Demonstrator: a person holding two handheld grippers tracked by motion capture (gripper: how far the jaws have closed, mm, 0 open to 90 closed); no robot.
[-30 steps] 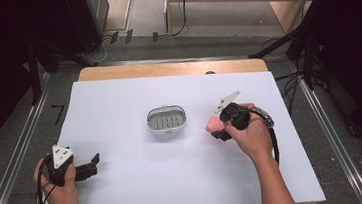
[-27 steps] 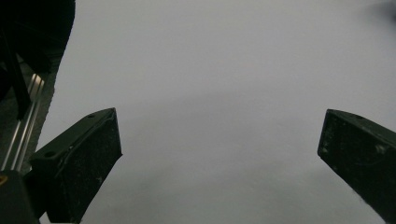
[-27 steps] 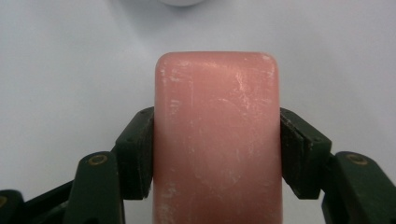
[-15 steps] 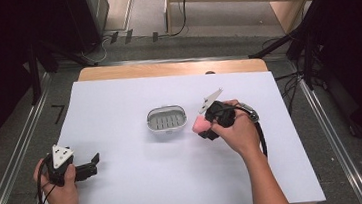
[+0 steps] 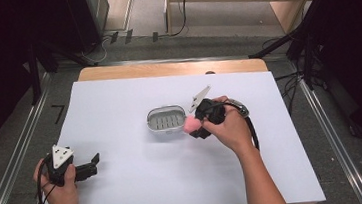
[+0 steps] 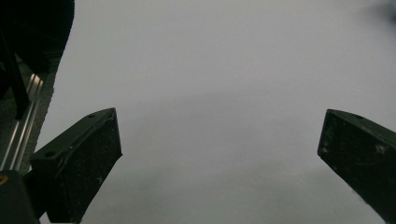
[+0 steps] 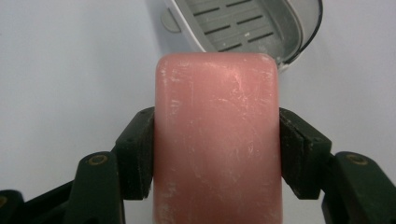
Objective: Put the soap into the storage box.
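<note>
A pink bar of soap [image 7: 217, 140] is clamped between the jaws of my right gripper [image 5: 195, 126], which is shut on it. In the high view the pink soap [image 5: 190, 125] hangs just right of a grey slotted soap dish [image 5: 166, 118] at the table's middle. The right gripper view has the dish [image 7: 247, 23] just beyond the bar's far end. My left gripper [image 5: 92, 164] rests near the front left of the table, open. Its two black jaws stand wide apart in the left gripper view with only white table between them.
The white table top [image 5: 142, 186] lies over a wooden board [image 5: 166, 69] at the back. Metal rails [image 5: 6, 184] run along both sides. Cables and dark stands sit on the floor beyond the table.
My right gripper has carried the soap leftward, from well right of the dish to its right rim. The left gripper has stayed put.
</note>
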